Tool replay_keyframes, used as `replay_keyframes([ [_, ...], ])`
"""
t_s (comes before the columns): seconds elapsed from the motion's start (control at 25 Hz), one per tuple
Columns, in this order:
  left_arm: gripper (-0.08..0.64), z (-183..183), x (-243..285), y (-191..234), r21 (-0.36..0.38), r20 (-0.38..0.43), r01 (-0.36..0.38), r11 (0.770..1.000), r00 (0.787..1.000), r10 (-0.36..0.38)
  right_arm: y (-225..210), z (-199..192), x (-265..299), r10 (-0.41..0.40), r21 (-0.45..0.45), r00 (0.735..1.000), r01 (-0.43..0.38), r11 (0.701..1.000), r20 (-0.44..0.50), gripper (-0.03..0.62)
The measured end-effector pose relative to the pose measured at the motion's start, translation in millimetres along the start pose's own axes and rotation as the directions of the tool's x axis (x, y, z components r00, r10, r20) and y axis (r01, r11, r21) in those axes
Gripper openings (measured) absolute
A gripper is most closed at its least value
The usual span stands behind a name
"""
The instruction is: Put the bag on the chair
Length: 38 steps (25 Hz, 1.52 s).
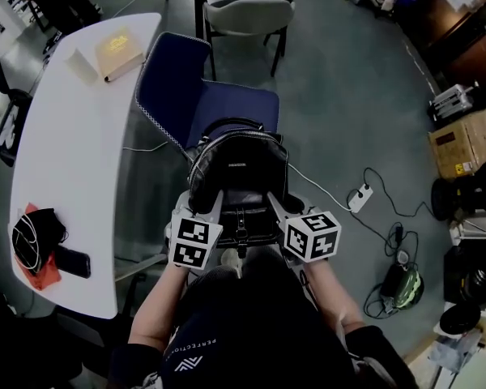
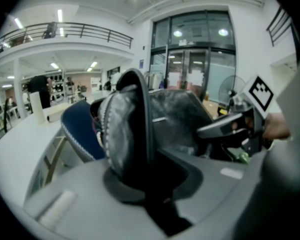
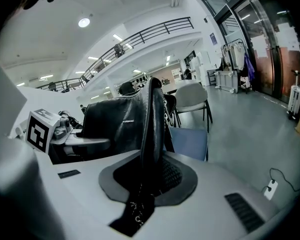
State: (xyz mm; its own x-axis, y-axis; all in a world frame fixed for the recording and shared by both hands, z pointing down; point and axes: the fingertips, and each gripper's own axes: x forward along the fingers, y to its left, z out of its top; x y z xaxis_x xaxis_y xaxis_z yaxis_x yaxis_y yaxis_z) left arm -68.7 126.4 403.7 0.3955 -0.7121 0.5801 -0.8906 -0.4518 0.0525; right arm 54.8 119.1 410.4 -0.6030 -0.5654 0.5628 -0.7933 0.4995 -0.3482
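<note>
A black leather bag (image 1: 239, 168) hangs upright between my two grippers, over the near edge of the blue chair's seat (image 1: 235, 105). I cannot tell whether its bottom touches the seat. My left gripper (image 1: 210, 207) is shut on the bag's left side (image 2: 125, 129), dark material filling its jaws. My right gripper (image 1: 276, 205) is shut on the bag's right edge strap (image 3: 152, 129). The chair's blue backrest (image 1: 167, 79) stands at the left, towards the table. From the right gripper view the blue seat (image 3: 191, 142) lies just behind the bag (image 3: 115, 124).
A white table (image 1: 73, 177) runs along the left, with a book (image 1: 118, 52), a black bundle (image 1: 34, 237) and a phone (image 1: 71, 261). A grey chair (image 1: 248, 14) stands beyond. Power strip (image 1: 360, 197), cables and boxes (image 1: 463, 143) lie on the floor at the right.
</note>
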Motion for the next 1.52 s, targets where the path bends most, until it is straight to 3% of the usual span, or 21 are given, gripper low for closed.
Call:
replay_keyframes([
  [0.76, 0.068, 36, 141, 59, -0.122, -0.071, -0.1, 0.987, 0.993, 0.091, -108, 65, 117, 0.108, -0.016, 0.986, -0.111, 0.994, -0.13, 0.051],
  [1.52, 0.075, 7, 242, 123, -0.199, -0.17, -0.075, 0.977, 0.985, 0.04, -161, 59, 224, 0.071, 0.041, 0.966, -0.063, 0.997, -0.25, 0.053],
])
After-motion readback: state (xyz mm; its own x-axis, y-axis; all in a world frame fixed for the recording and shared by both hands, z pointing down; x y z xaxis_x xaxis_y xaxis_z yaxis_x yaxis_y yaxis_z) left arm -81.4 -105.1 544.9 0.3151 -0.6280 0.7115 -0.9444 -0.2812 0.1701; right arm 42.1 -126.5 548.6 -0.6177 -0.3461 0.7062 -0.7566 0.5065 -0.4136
